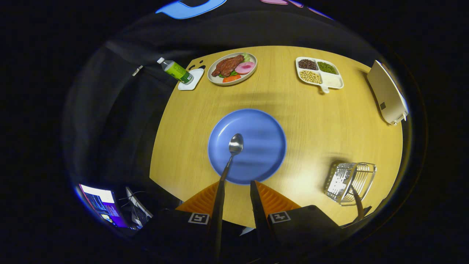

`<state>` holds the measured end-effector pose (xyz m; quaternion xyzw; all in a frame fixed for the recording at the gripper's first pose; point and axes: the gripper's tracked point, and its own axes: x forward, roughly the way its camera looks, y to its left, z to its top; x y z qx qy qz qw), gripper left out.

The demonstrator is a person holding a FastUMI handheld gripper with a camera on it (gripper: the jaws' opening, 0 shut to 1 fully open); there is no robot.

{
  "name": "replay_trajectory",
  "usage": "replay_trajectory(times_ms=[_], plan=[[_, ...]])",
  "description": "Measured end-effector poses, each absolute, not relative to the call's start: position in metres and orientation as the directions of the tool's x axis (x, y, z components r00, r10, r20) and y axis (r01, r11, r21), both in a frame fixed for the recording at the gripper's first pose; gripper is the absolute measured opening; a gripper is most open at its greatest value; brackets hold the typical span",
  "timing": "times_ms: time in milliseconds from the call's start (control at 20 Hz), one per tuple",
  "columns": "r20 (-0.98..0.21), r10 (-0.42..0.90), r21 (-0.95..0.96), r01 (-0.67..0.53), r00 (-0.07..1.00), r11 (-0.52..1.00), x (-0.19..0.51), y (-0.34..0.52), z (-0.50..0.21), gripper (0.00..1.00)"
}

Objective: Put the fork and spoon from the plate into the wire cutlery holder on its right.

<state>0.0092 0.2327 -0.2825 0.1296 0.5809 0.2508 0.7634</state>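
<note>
One utensil on plate: spoon (pixel 234 146) — bowl at centre of blue plate (pixel 263 146), handle toward 6 o'clock beside left finger.
Handling: judged light, stiff, slippery; best taken mid-handle.
Gripper (pixel 236 194): fingers apart, holding nothing.
Holder: wire cutlery holder (pixel 350 181) at 4 o'clock — dark handle, likely fork (pixel 357 201), inside.

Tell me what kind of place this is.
Probably a staged dining setup in a recording booth: a round wooden table before black cloth, with a plate of meat and vegetables, a blue plate and a wire cutlery holder. The gripper holds a metal spoon.
</note>
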Motion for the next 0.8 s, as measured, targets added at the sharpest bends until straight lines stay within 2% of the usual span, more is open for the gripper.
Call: replay_trajectory(times_ms=[300, 700, 750, 800], plan=[[-0.856, 0.492, 0.466, -0.176, 0.158, 0.867, 0.012, 0.286, -0.339, 0.45], [-0.91, 0.394, 0.382, -0.111, 0.126, 0.918, 0.017, 0.304, -0.398, 0.45], [-0.916, 0.383, 0.373, -0.099, 0.121, 0.922, 0.017, 0.303, -0.401, 0.38], [-0.921, 0.369, 0.361, -0.082, 0.128, 0.929, 0.017, 0.302, -0.41, 0.26]])
